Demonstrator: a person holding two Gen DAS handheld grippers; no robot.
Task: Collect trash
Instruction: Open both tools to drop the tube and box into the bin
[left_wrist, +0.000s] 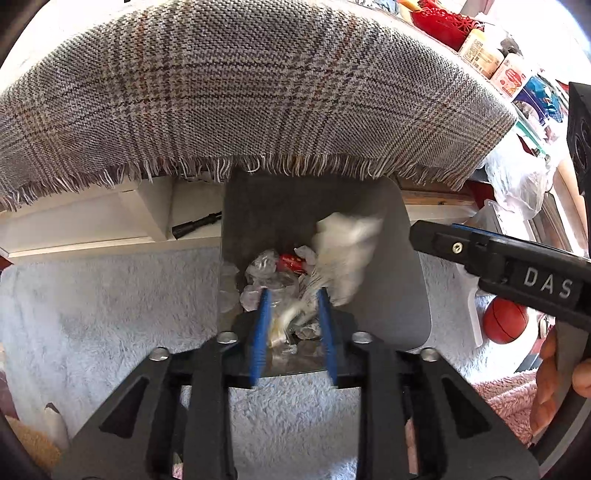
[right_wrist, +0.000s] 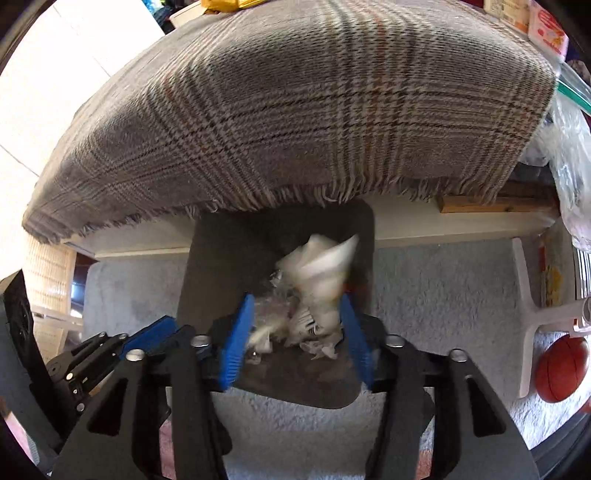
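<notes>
Pale shaggy carpet spreads under a table draped in a fringed plaid cloth, and a grey bin stands on it at the table's edge. Both my grippers point down into that bin. My left gripper has its blue pads apart, nothing pressed between them. My right gripper is likewise spread. A blurred white wad of crumpled paper hangs loose over the wrappers and clear plastic already in the bin. An orange ball lies off to the right.
</notes>
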